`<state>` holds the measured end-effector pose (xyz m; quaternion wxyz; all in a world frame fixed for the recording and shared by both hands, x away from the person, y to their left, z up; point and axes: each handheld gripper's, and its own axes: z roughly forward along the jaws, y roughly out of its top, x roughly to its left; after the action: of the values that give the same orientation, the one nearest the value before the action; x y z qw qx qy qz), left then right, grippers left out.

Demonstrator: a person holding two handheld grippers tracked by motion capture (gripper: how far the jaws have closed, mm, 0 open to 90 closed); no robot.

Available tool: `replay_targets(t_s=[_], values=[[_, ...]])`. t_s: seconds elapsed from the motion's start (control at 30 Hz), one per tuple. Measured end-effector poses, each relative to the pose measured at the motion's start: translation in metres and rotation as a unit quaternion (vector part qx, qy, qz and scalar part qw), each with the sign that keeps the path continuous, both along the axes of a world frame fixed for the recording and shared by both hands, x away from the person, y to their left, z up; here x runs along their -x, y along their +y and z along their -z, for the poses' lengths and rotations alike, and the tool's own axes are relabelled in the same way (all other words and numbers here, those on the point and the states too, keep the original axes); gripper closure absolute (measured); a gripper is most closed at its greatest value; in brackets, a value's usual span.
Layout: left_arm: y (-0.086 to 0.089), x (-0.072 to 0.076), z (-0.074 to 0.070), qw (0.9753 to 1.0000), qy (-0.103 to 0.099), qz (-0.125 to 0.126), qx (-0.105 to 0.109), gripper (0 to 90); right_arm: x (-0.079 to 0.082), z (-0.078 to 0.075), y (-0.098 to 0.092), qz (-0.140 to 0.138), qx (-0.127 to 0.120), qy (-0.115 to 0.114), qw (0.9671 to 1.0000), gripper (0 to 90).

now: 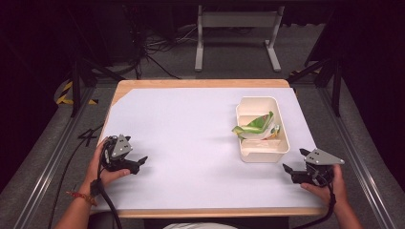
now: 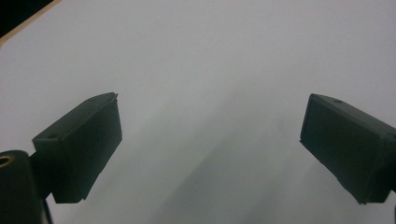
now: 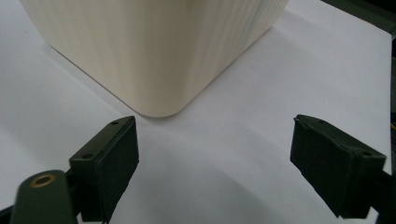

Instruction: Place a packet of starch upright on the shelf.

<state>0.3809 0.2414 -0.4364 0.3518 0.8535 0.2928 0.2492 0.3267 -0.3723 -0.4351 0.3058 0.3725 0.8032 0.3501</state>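
1. We see a wooden desk [image 1: 125, 87] covered by a white sheet [image 1: 181, 138], with a person's forearms coming in from the bottom of the high view

2. The left gripper [image 1: 135, 164] rests low over the sheet near the desk's left edge, held in the person's left hand [image 1: 102, 167]; its jaws stand wide apart with nothing between them

3. In the left gripper view, that gripper [image 2: 210, 140] shows two black jaws spread far apart over bare white sheet, with a sliver of the desk's wooden edge [image 2: 23, 21] at the upper left corner

4. The right gripper [image 1: 295, 162] sits near the desk's right front corner, held in the right hand [image 1: 332, 186]; its jaws are also wide open and hold nothing

5. A cream plastic bin [image 1: 243, 155] stands on the right part of the sheet, just beyond the right gripper and apart from it

6. Inside the bin lies a crumpled green and white wrapper [image 1: 255, 126], with a touch of orange at one side; we cannot tell what it is

7. In the right gripper view, the gripper [image 3: 215, 149] points at a rounded lower corner of the bin [image 3: 159, 51], which stands near the jaws without touching them
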Motion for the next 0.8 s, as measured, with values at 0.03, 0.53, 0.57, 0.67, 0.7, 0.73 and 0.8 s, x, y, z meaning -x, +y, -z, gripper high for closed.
replay_targets(t_s=[0.03,0.53,0.57,0.67,0.7,0.73,0.8], values=[[0.002,0.001,0.0,1.0,0.001,-0.004,0.007,6.3,0.0,0.0,0.0,0.0,0.002,0.0,1.0,14.8],[0.023,0.034,0.007,0.9932,-0.005,-0.034,0.111,6.1,-0.003,-0.002,0.002,0.007,-0.001,-0.008,0.9999,14.5],[0.022,0.034,0.008,0.9926,0.002,-0.03,0.118,6.3,-0.003,-0.002,0.002,0.007,-0.001,-0.009,0.9999,14.5],[0.018,0.034,0.012,0.9957,0.004,-0.024,0.09,6.1,-0.005,-0.002,0.003,0.016,0.006,-0.012,0.9998,14.5],[0.018,0.034,0.013,0.9957,0.006,-0.022,0.09,6.1,-0.005,-0.002,0.002,0.017,0.004,-0.011,0.9998,14.5],[0.018,0.033,0.013,0.9957,0.005,-0.025,0.089,6.2,-0.005,-0.002,0.002,0.017,0.003,-0.011,0.9998,14.5],[0.018,0.033,0.013,0.9952,0.005,-0.026,0.094,6.3,-0.004,-0.002,0.002,0.016,0.006,-0.013,0.9998,14.5]])
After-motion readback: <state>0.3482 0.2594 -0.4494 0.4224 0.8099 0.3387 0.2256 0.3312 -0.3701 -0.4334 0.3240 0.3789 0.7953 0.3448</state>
